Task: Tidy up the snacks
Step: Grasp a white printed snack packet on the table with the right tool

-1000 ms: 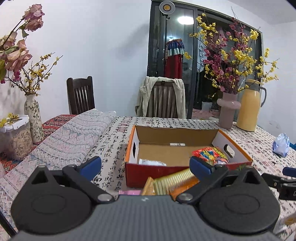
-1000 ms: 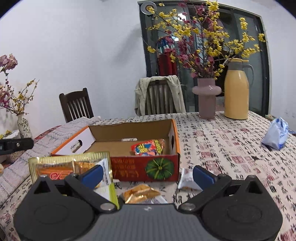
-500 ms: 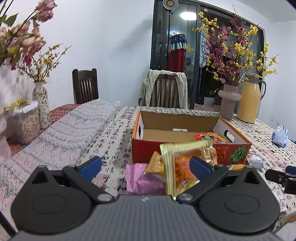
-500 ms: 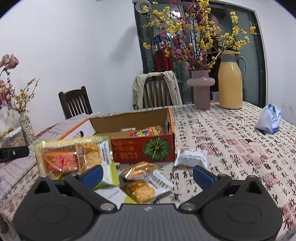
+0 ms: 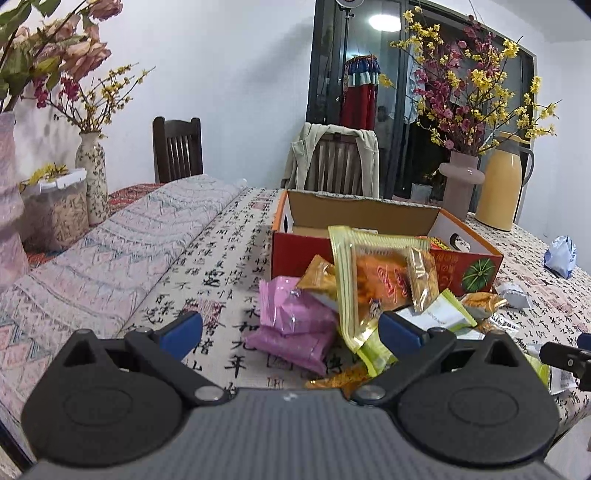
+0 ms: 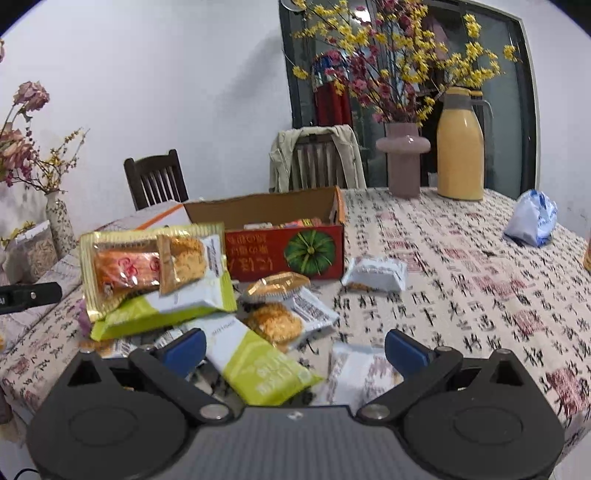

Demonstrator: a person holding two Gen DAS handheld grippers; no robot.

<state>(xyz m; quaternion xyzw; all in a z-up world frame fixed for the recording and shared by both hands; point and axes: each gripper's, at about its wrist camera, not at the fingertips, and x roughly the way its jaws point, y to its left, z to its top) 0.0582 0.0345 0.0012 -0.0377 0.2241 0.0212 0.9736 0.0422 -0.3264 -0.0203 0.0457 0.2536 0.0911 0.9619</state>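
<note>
Both claws stand wide open and grip nothing: the left claw [image 5: 290, 330], low in its frame, faces a pink packet [image 5: 295, 314], and the right claw [image 6: 293, 349] hangs over a green-and-white packet [image 6: 258, 360]. Snacks lie heaped on the desk [image 6: 461, 266] just before the red box [image 6: 295, 251] at centre frame, probably so each is a short carry in. A gold packet [image 6: 147, 262] tops the heap.

White walls [image 5: 229, 74] are enclosing the room. A jacket is hanging over a chair [image 5: 334, 162] before dark glass doors [image 6: 517, 110], reflecting a ceiling light [image 5: 384, 20].
</note>
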